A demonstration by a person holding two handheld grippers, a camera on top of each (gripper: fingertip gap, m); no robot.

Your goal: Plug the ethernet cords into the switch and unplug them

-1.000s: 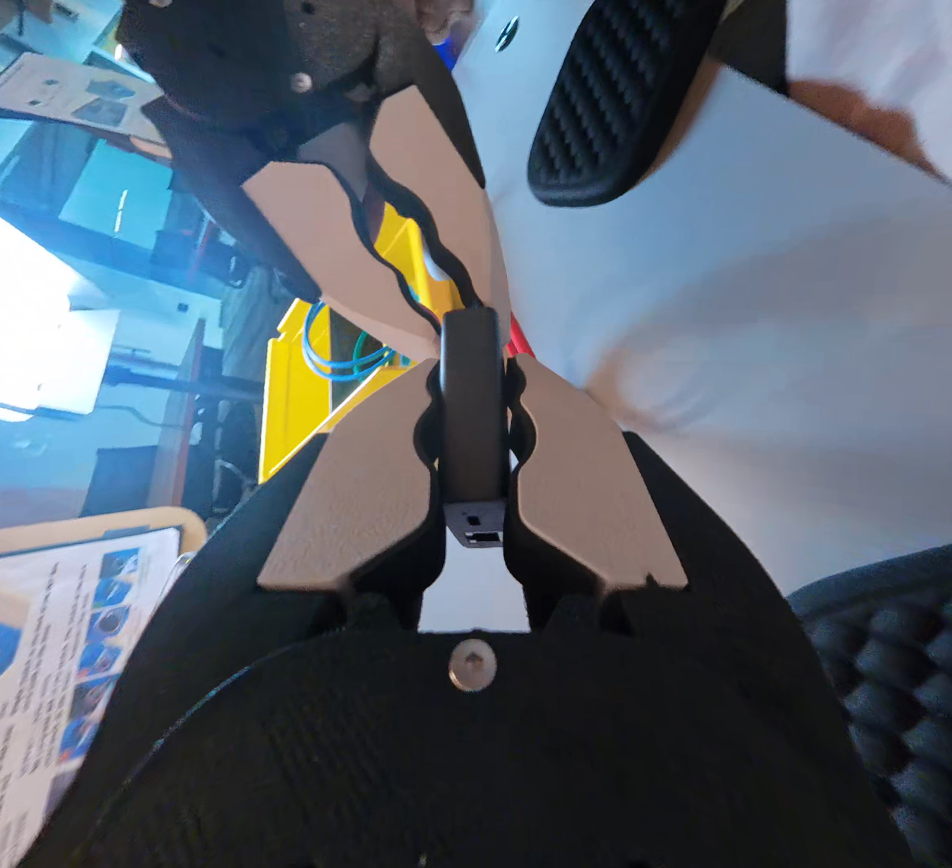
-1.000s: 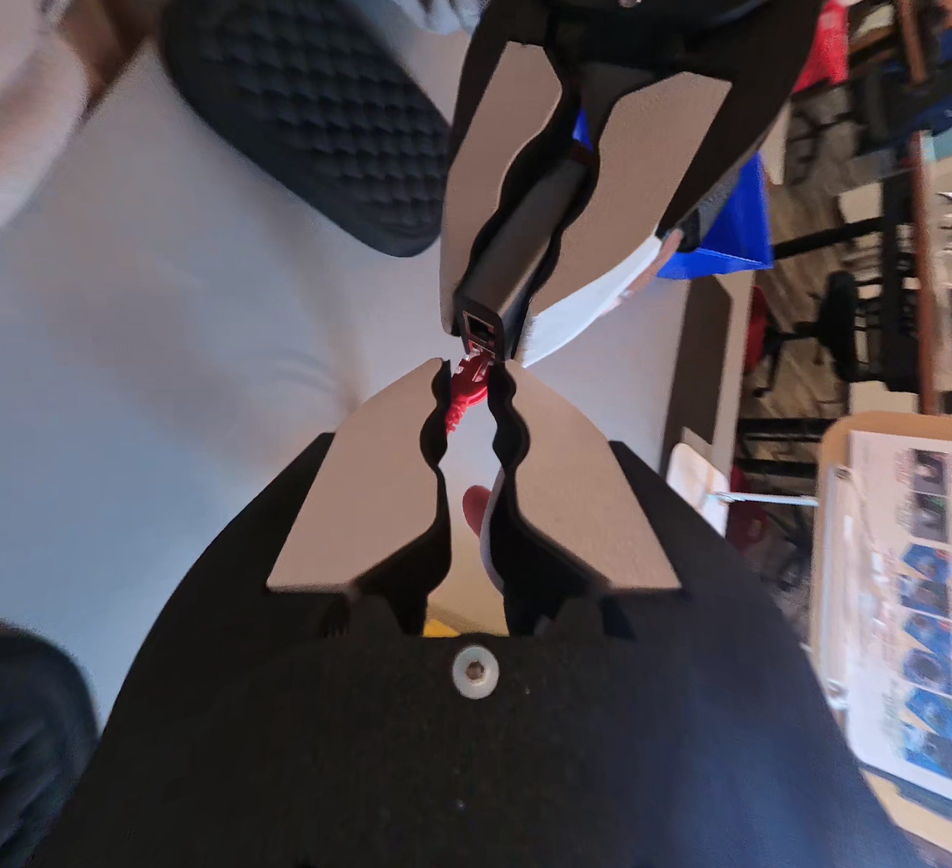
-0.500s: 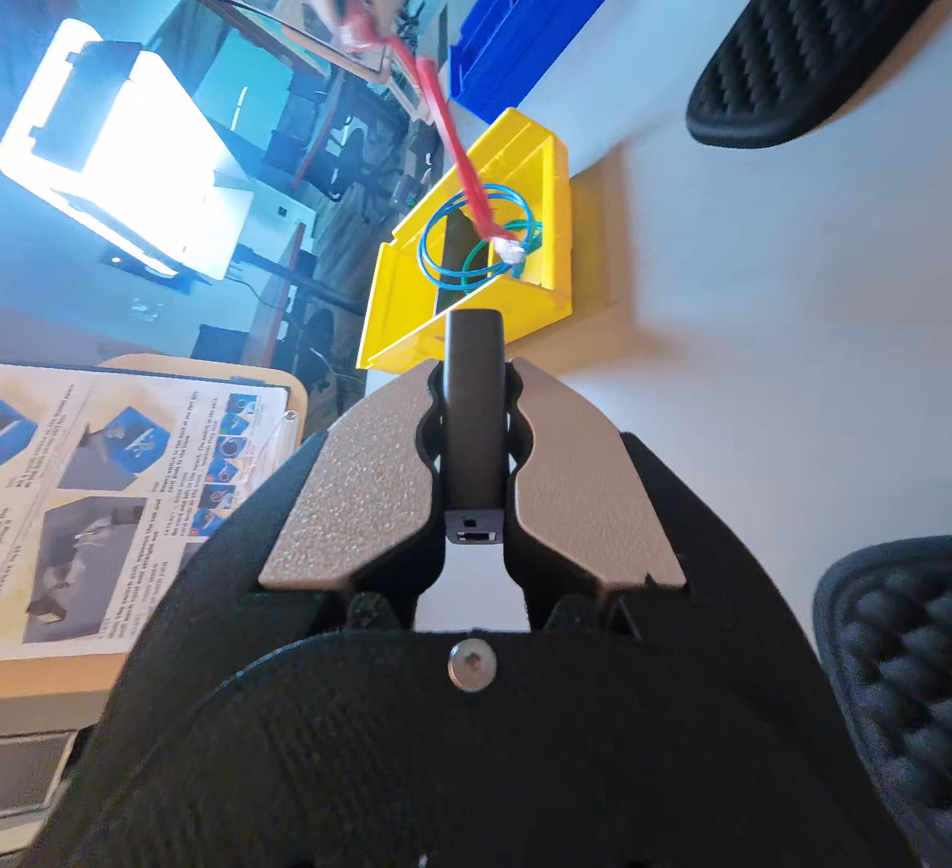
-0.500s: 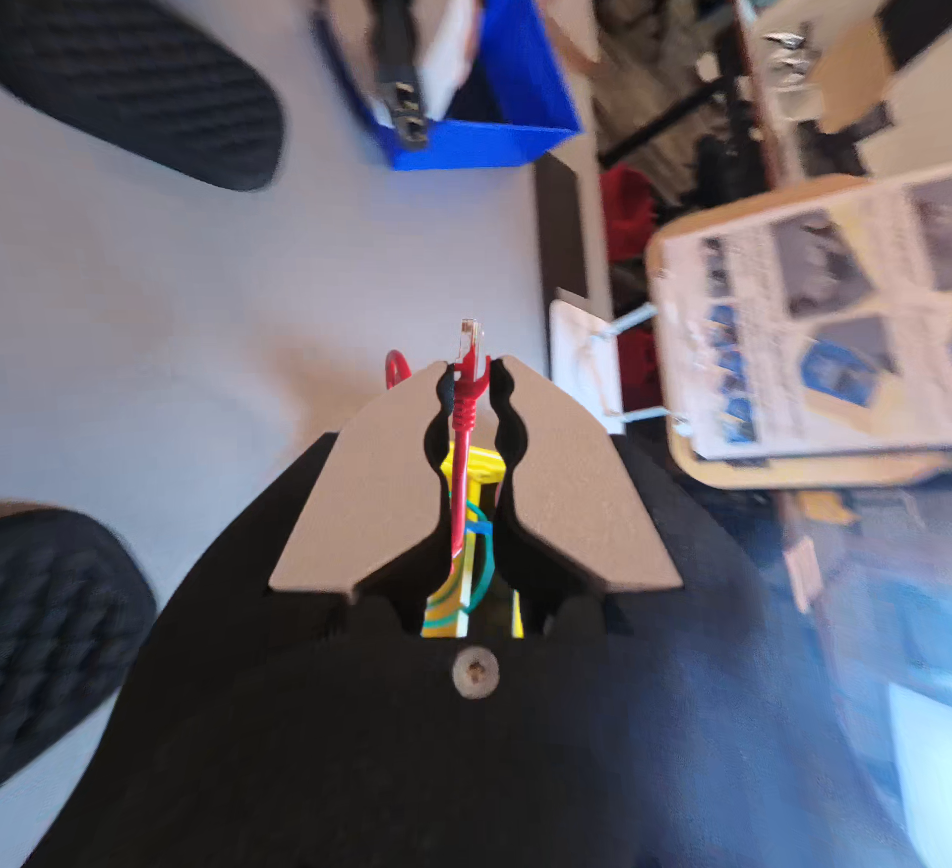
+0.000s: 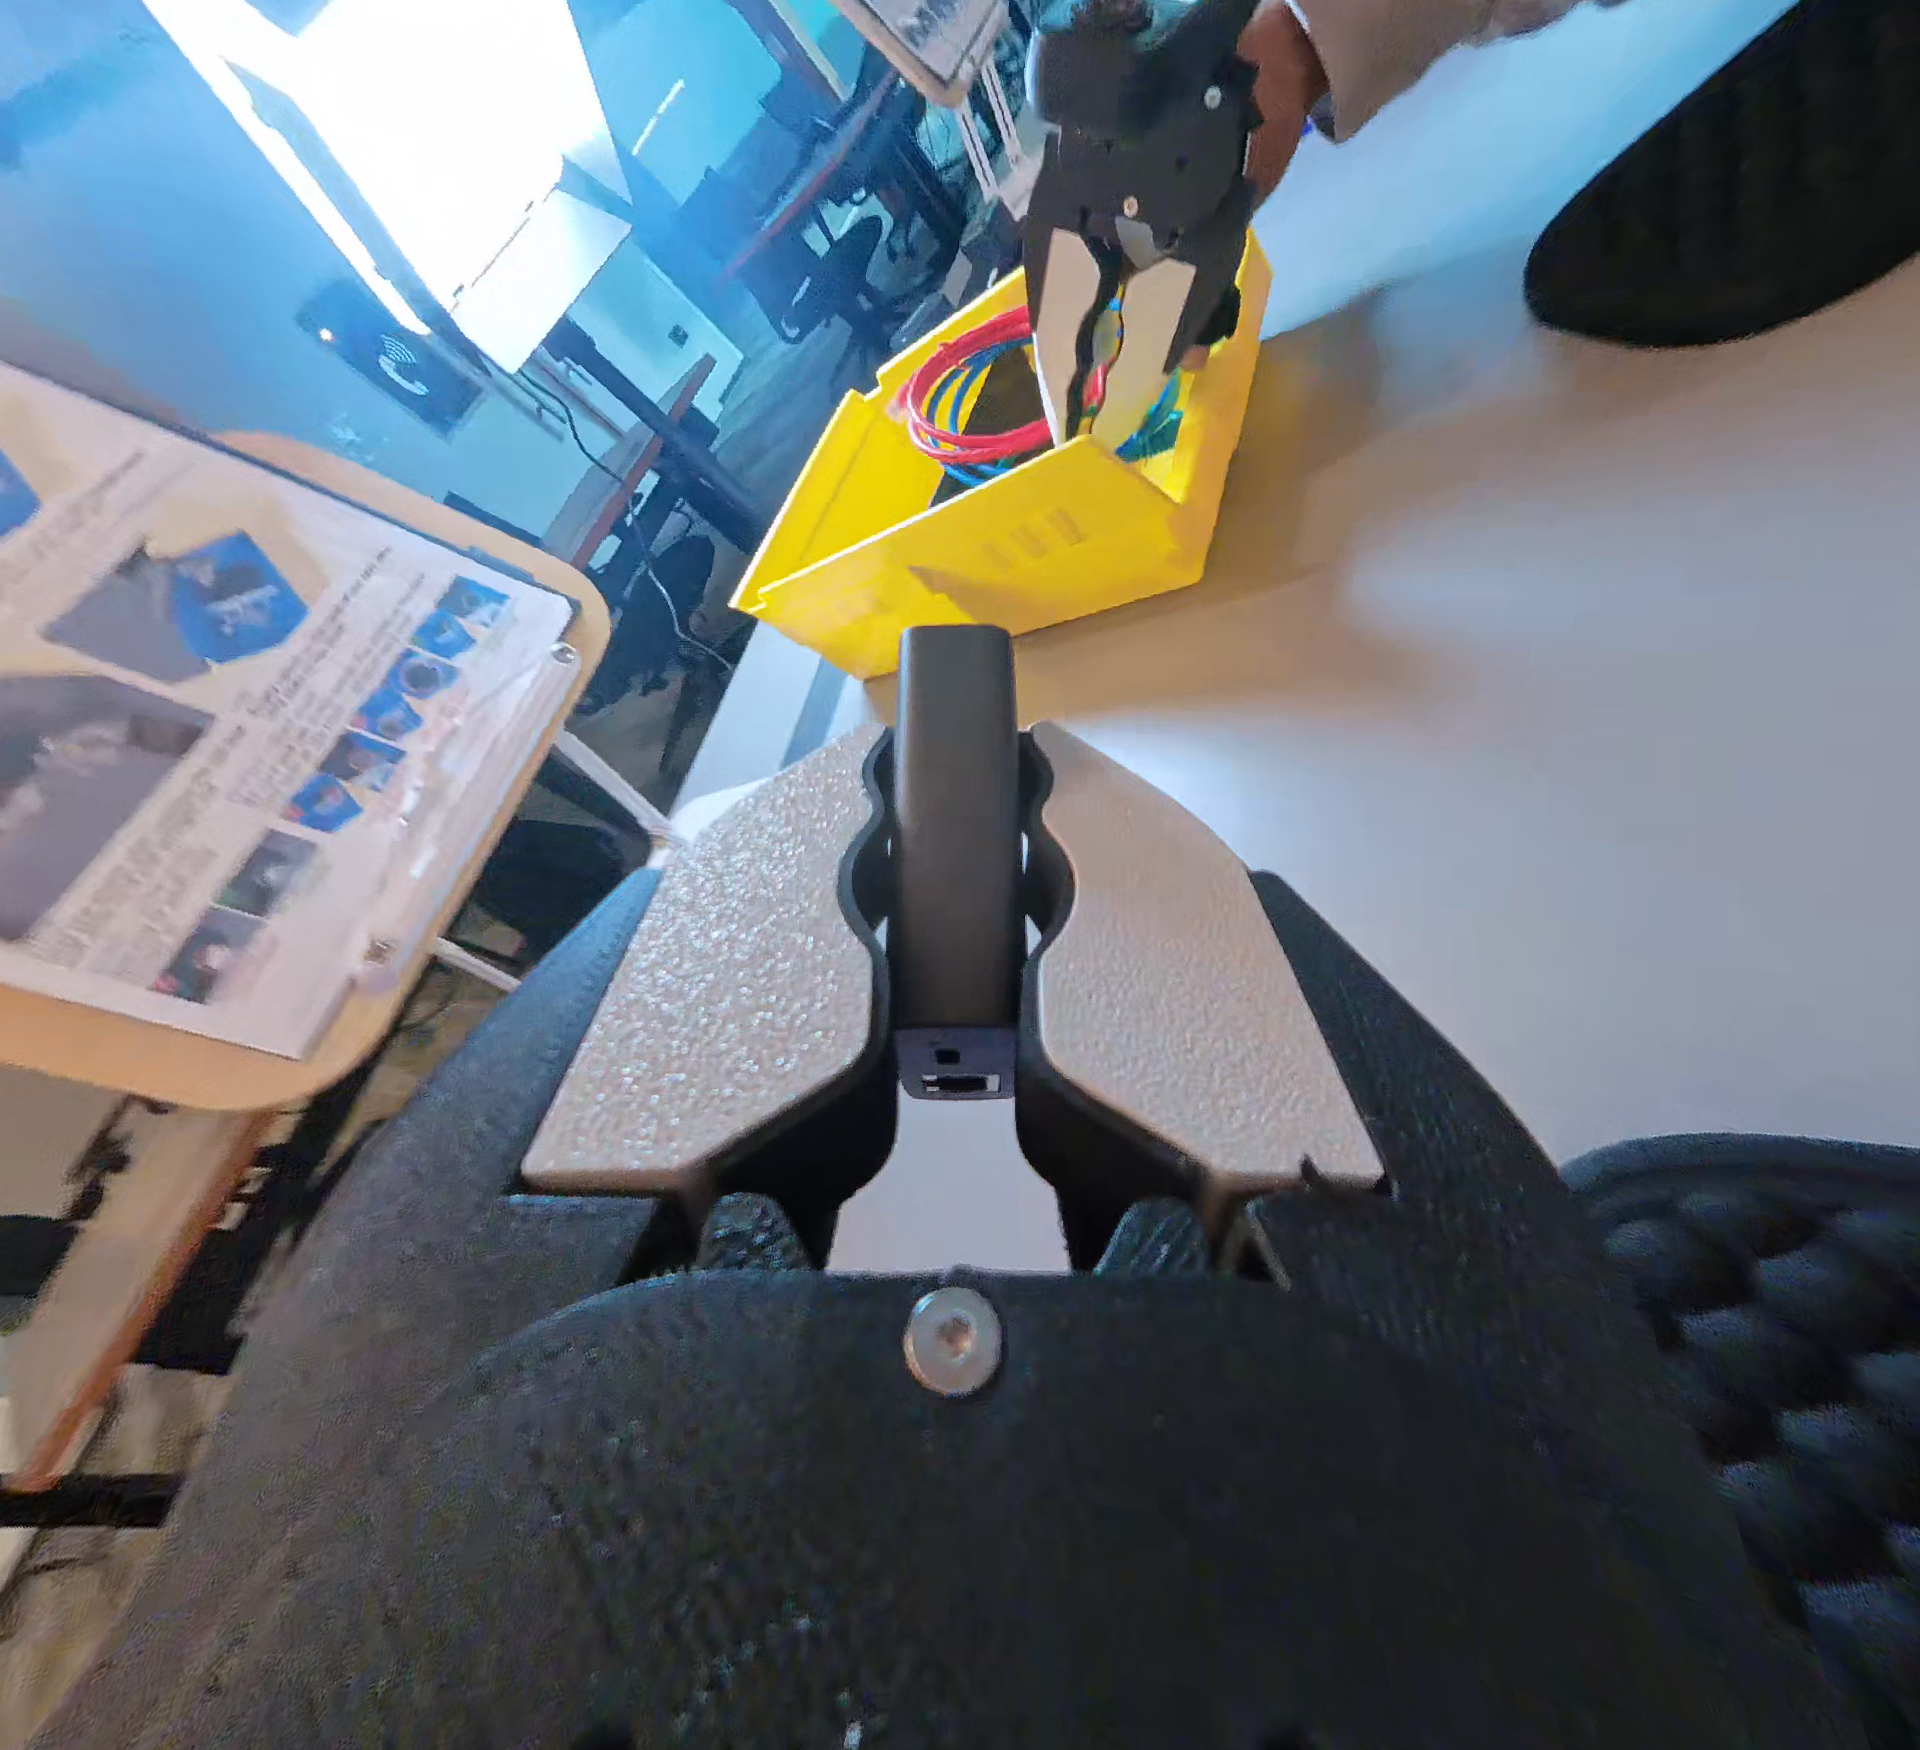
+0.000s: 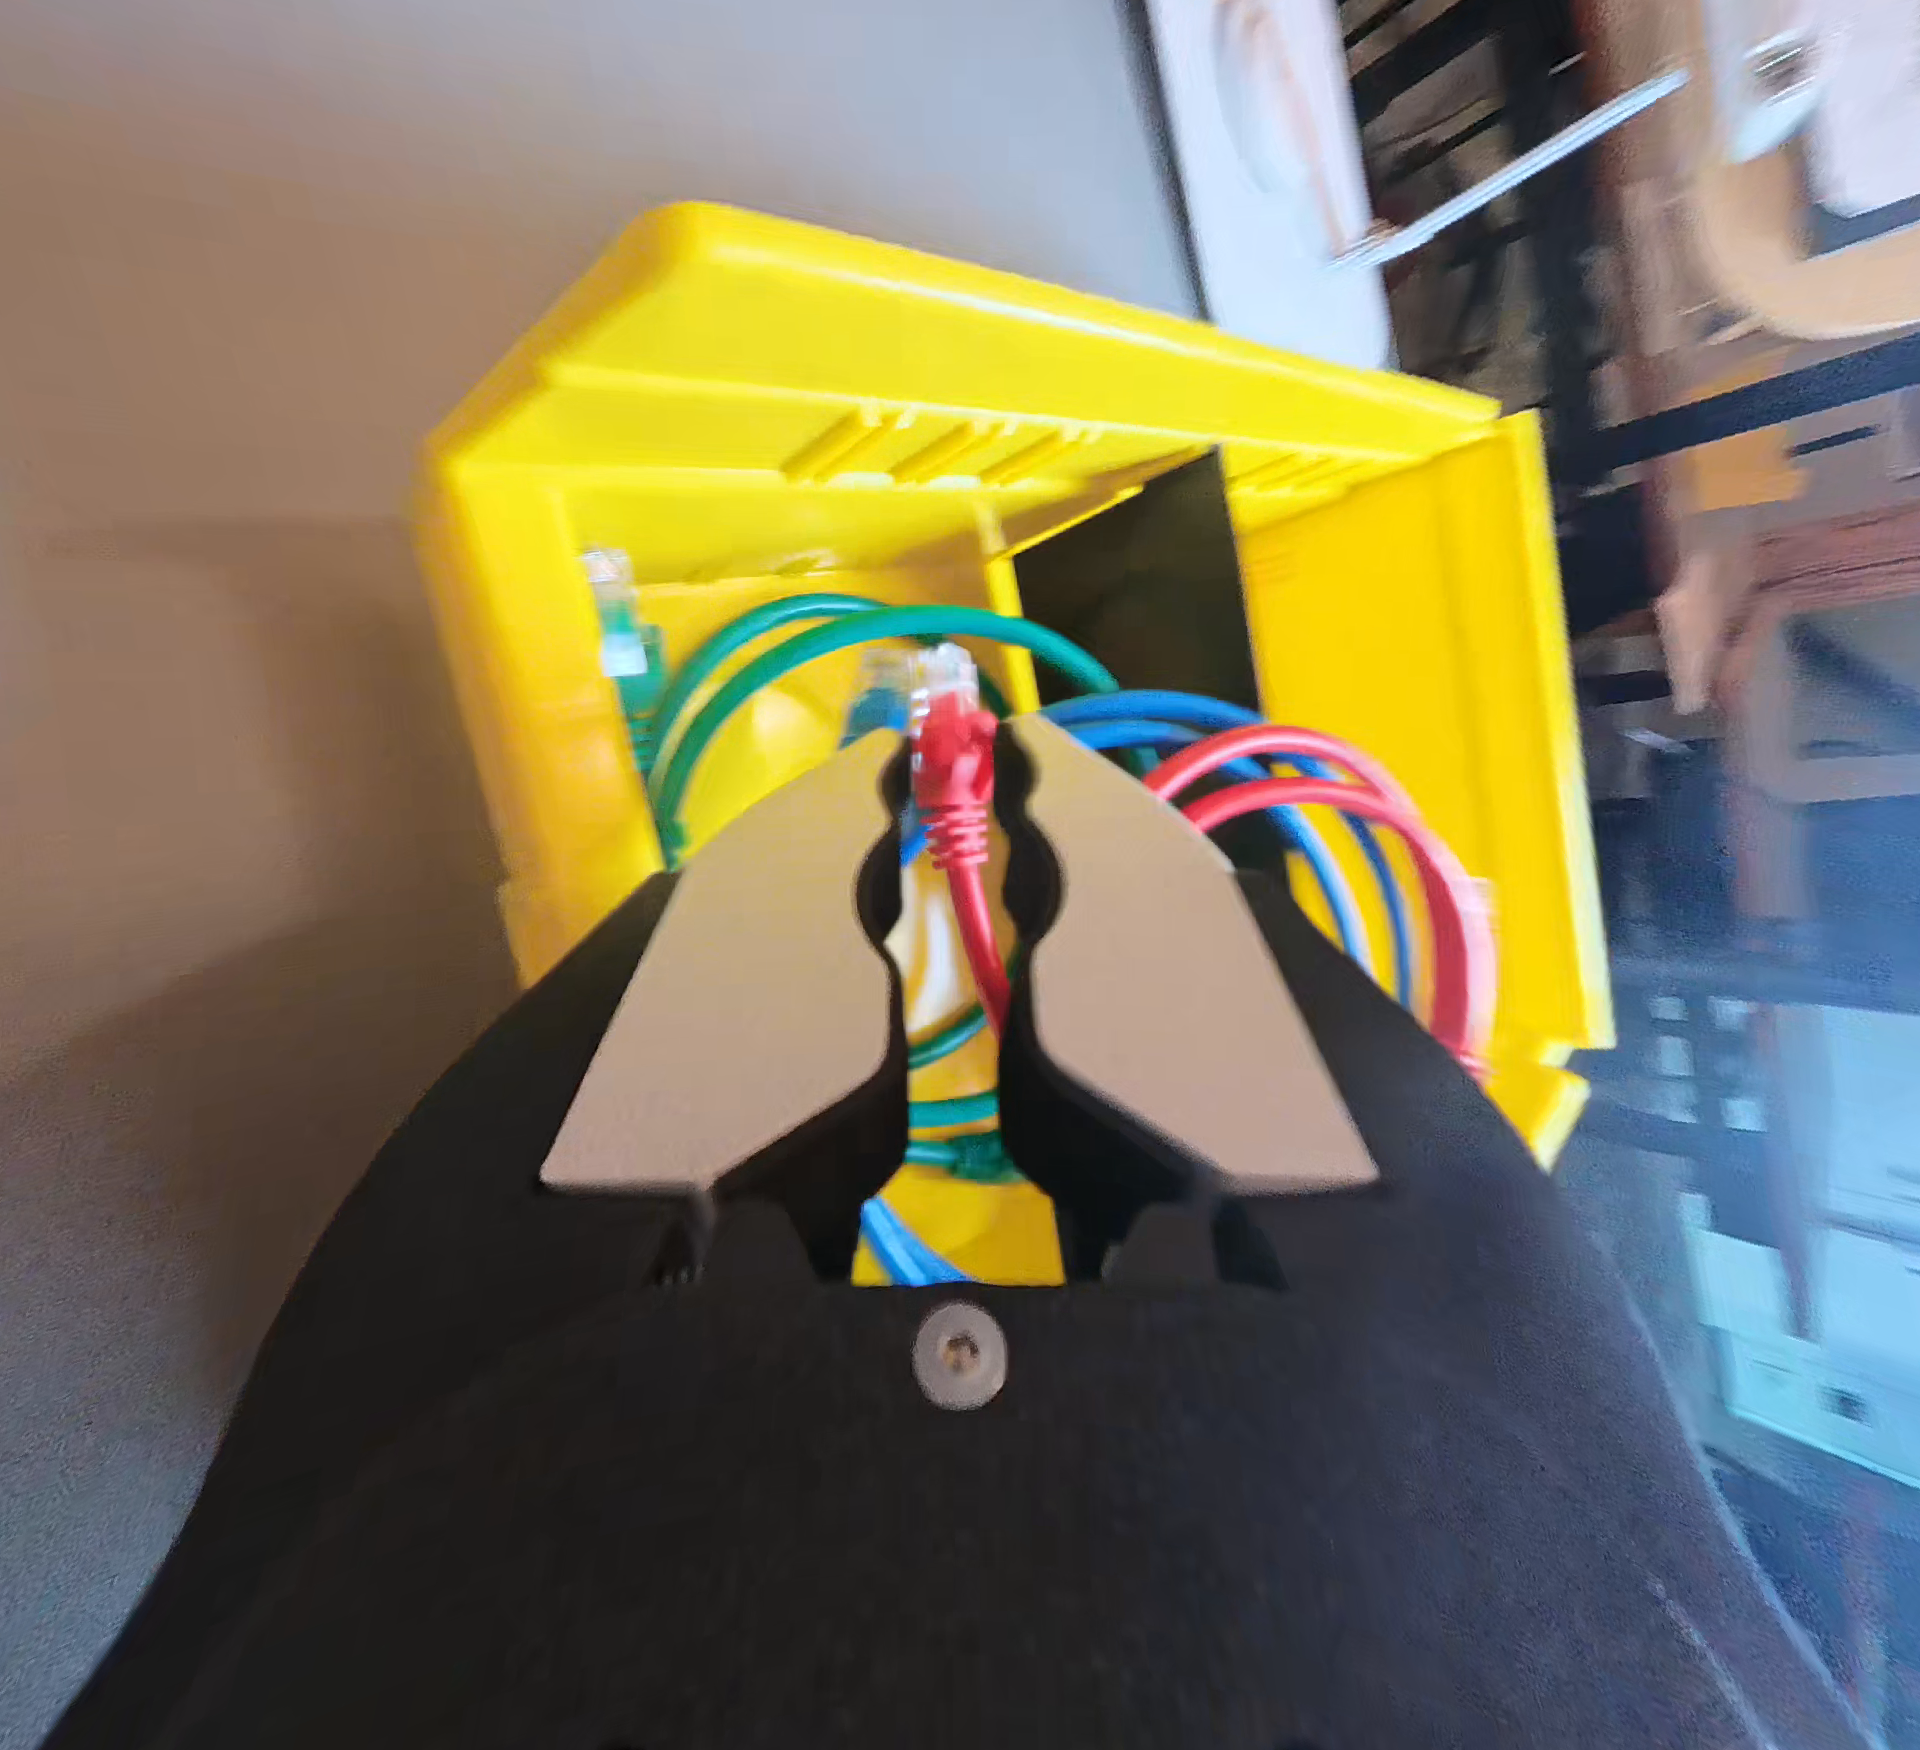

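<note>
My left gripper (image 5: pixel 954 744) is shut on a slim dark grey switch (image 5: pixel 954 827), held edge-on above the white table. My right gripper (image 6: pixel 951 739) is shut on the plug end of a red ethernet cord (image 6: pixel 951 770) and reaches down into a yellow bin (image 6: pixel 1403 661). The red cord's loop (image 6: pixel 1351 796) lies in the bin with blue (image 6: pixel 1226 713) and green (image 6: pixel 831 630) cords. In the left wrist view the right gripper (image 5: pixel 1107 370) is farther off, inside the yellow bin (image 5: pixel 997 537).
A white table (image 5: pixel 1507 765) carries the bin. A black padded armrest (image 5: pixel 1745 194) is at the far right, another (image 5: pixel 1787 1305) at the near right. A printed sheet on a wooden board (image 5: pixel 260 713) stands left, past the table edge. The left gripper's tips are roughly 30 cm from the right gripper's.
The right gripper pulled the red cord away from the switch and carried it down into the yellow bin. The left gripper kept its hold on the switch and swung away from the right one.
</note>
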